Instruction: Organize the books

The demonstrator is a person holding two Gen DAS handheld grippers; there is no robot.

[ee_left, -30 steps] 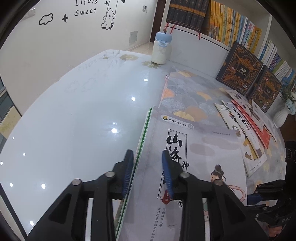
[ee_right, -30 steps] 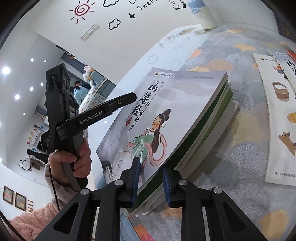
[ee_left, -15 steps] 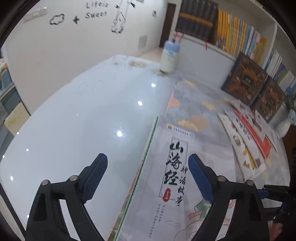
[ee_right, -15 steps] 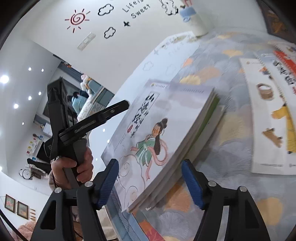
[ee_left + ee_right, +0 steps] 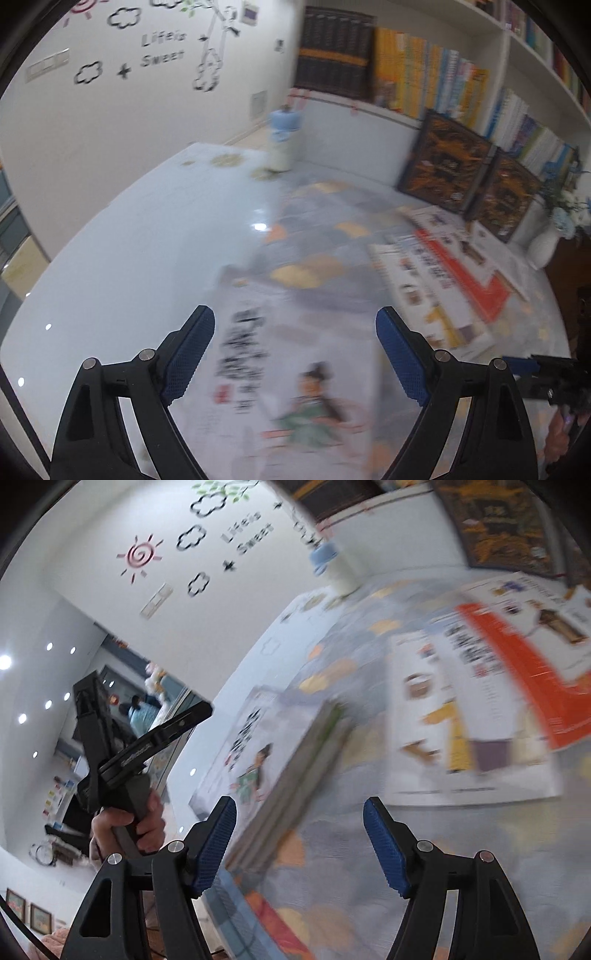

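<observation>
A stack of books with a white cover showing a green-robed figure lies flat on the patterned mat. My left gripper hovers above its near end, open, with nothing between the pads. In the right wrist view the same stack lies ahead and left of my right gripper, which is open and holds nothing. A hand holds the left gripper beyond the stack. Several thin books lie fanned out on the mat to the right, also seen as the fanned books.
Two dark ornate books lean against the low shelf wall at the back. A blue-capped bottle stands at the far corner, and a white vase at the right. Bookshelves fill the back wall. Glossy white tabletop lies left.
Both grippers were shut on the stack's edges a second ago. They have opened, let go and drawn back and up. The stack now lies flat on the mat.
</observation>
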